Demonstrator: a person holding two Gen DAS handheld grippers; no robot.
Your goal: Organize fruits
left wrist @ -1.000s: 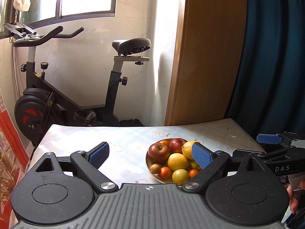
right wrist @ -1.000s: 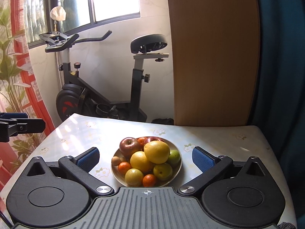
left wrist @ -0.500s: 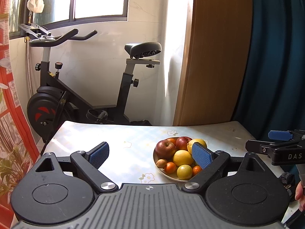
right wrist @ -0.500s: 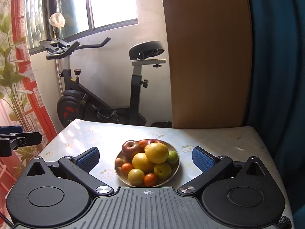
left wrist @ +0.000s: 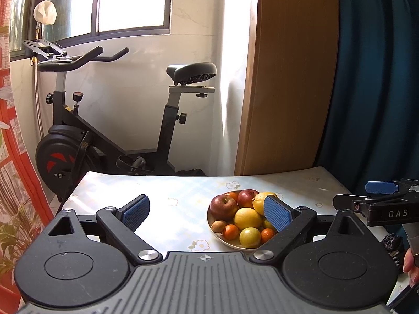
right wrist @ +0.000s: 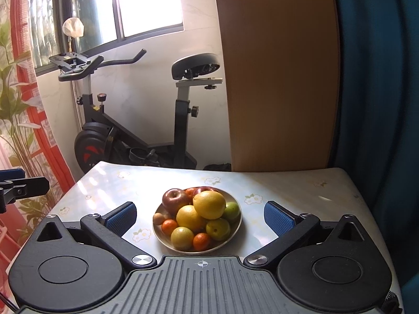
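- so there's a shallow bowl point(right wrist: 237, 229) piled with fruit sitting roughly mid-table on a pale floral tablecloth point(right wrist: 301, 191), and nothing is touching it
- right gripper point(right wrist: 200, 217) hangs above the near edge of the table with its blue pads spread wide, nothing between them; from its camera the bowl sits right in the gap between the two fingers
- left gripper point(left wrist: 207, 213) is also spread wide and empty, off to the left of the bowl; in its view the right-hand pad point(left wrist: 277, 216) overlaps the bowl's right side, can't tell how far above it
- fruit pile: a dark red apple point(right wrist: 175, 200) at the back left, a big yellow citrus point(right wrist: 209, 204) on top, another yellow-orange one point(right wrist: 189, 217) just below it, a green fruit point(right wrist: 232, 210) on the right
- along the front rim there are two small mandarins point(right wrist: 201, 241), plus a little brown fruit point(right wrist: 158, 218) on the left edge, maybe a kiwi, hard to say
- a second red apple point(left wrist: 246, 198) peeks out at the back
- behind the table: a black exercise bike point(left wrist: 86, 141), a wooden panel point(right wrist: 280, 78) and a dark teal curtain point(left wrist: 377, 78)
- the right gripper's tip also pokes into the left camera's right edge point(left wrist: 381, 201)
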